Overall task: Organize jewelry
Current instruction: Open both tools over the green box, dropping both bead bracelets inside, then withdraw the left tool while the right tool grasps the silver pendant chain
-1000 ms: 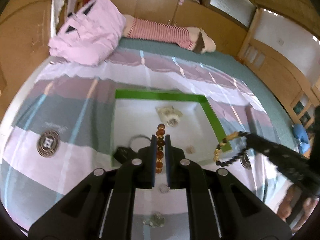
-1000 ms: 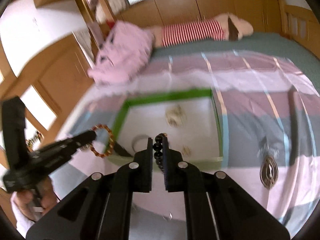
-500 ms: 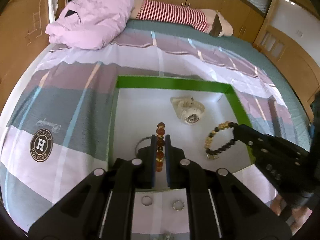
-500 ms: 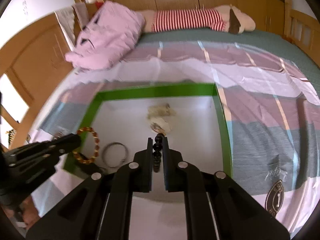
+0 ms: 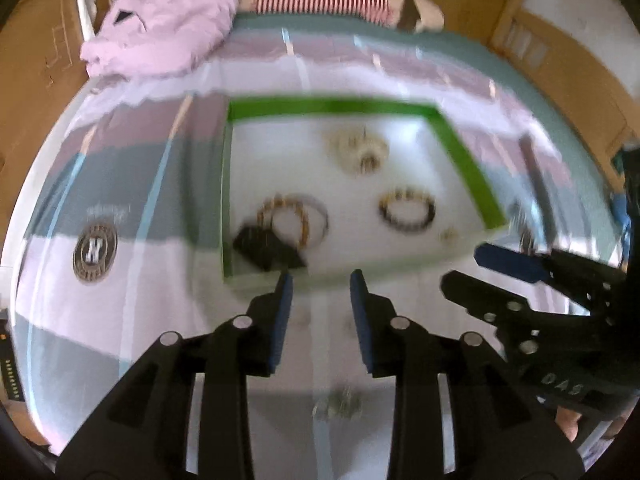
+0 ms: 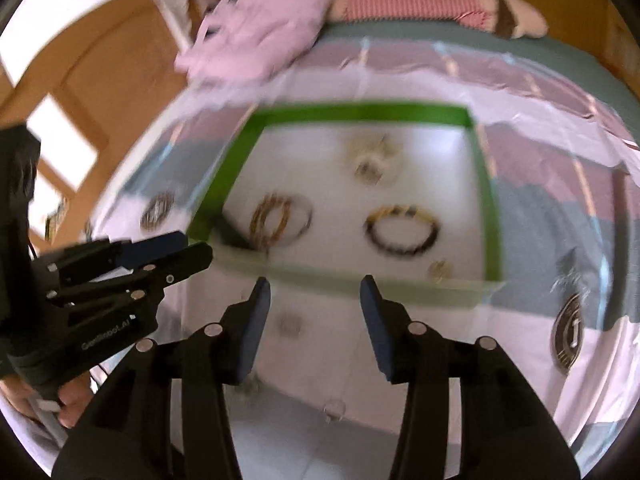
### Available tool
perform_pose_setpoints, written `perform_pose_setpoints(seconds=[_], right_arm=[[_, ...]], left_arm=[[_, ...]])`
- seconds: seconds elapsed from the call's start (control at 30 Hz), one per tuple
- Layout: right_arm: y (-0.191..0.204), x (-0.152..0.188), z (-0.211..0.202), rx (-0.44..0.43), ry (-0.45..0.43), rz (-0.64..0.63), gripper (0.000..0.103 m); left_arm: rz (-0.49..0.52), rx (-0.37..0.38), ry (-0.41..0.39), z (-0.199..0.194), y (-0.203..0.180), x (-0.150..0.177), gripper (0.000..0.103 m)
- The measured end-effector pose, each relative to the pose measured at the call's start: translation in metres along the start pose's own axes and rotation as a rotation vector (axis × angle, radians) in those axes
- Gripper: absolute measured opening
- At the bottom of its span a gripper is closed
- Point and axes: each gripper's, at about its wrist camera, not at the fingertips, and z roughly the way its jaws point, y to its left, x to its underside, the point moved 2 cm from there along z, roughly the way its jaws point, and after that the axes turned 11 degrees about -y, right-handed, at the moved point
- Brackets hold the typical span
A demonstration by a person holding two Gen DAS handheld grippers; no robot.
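Both tongs spread wide, empty: left tongs (image 5: 320,280), right tongs (image 6: 314,286) sit just short of the green-rimmed tray (image 5: 328,106) on the bed. Amber bracelet (image 5: 285,222) and dark bead bracelet (image 5: 406,214) lie apart inside it, likely kept separate so they don't tangle. Small rings (image 6: 290,325) outside the tray look unsorted

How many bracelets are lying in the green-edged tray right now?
3, as far as the blur allows: an amber bead bracelet overlapping a thin metal bangle at the near left, and a dark bead bracelet to the near right. The watch isn't counted.
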Motion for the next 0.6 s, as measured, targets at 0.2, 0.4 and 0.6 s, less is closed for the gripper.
perform_pose_setpoints(seconds=[0.2, 0.4, 0.6], right_arm=[[0.018, 0.031, 0.014, -0.018, 0.113, -0.055, 0.047], [0.068, 0.060, 0.025, -0.100, 0.155, -0.211, 0.047], [0.073, 0.077, 0.050, -0.135, 0.214, -0.162, 0.049]], left_arm=[[0.009, -0.076, 0.070, 0.014, 0.016, 0.024, 0.031], [-0.010, -0.108, 0.073, 0.014, 0.027, 0.025, 0.039], [-0.043, -0.134, 0.100, 0.019, 0.038, 0.025, 0.043]])
